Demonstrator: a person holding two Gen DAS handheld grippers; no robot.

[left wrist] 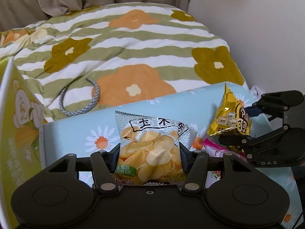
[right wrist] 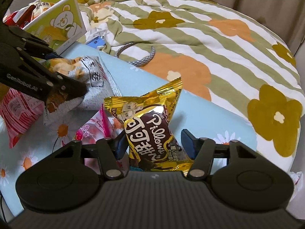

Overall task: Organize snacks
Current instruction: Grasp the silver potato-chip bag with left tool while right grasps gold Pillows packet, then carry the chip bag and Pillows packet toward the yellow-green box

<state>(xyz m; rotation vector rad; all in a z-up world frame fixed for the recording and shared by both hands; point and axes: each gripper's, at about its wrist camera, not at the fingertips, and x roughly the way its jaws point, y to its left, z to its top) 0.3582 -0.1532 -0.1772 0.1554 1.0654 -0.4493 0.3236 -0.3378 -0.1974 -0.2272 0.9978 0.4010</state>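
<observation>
Presently, left tongs (left wrist: 149, 157) are clenched on the chip bag (left wrist: 152, 148); right tongs (right wrist: 154, 145) are grasping the gold Pillows packet (right wrist: 152, 126). Both packs are held above the daisy-print desk (right wrist: 200, 118), beside the bed (left wrist: 122, 43).

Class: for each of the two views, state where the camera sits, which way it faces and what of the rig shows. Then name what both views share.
Left wrist: behind the left gripper, facing the bed; its fingers clamp the chip bag, right gripper at right.
Right wrist: behind the right gripper, facing the bed; it holds the gold bag, left gripper at left.
Shared: both bags, quilt, grey cord, green box.
</observation>
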